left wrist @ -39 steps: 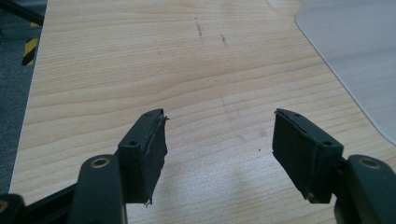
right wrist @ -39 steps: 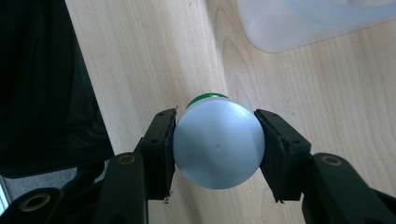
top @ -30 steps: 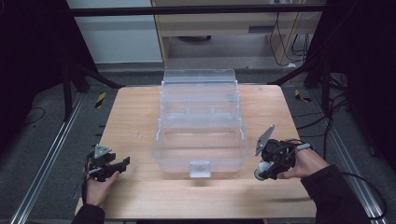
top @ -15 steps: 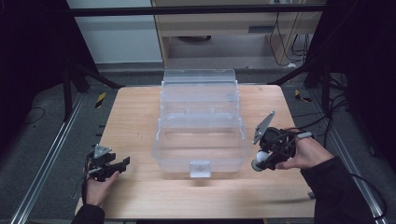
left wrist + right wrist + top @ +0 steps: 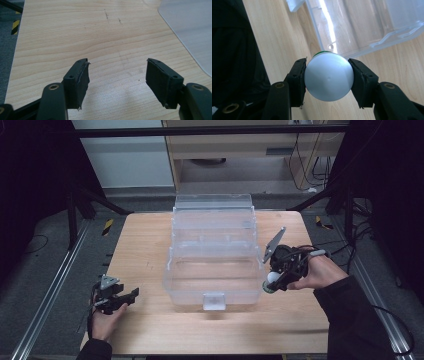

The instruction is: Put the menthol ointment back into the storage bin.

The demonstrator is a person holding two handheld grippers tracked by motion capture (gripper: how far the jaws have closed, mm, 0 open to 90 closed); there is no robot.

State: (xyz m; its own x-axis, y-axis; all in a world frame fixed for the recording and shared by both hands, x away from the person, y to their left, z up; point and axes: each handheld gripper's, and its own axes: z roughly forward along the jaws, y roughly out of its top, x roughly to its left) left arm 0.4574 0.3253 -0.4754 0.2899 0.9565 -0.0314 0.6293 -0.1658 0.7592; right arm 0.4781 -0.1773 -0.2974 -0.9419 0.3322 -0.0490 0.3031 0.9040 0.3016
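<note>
Since a second ago, only my right gripper [image 5: 271, 282] has moved: it has drawn in toward the clear plastic box [image 5: 214, 251] from the open wood off its right side, while my left gripper [image 5: 126, 296] has stayed where it was. Going from the left, that left gripper sits low near the table's [image 5: 145, 235] left edge, well apart from the box, which lies off to its right. Its jaws are spread wide with bare wood between them, and in the left gripper view the box's rounded corner [image 5: 190, 30] shows ahead and to the right of the fingers [image 5: 80, 80]. Next comes the box itself, in the middle of the table with its lid thrown back on the far side. On the right, my right gripper is just beside the box's right wall near the front corner. Its jaws pinch a small white bottle [image 5: 328, 76] by its sides, the round white end facing the camera, a thin green rim showing at the far edge. Beyond the bottle lies the box's clear edge [image 5: 362, 27].
</note>
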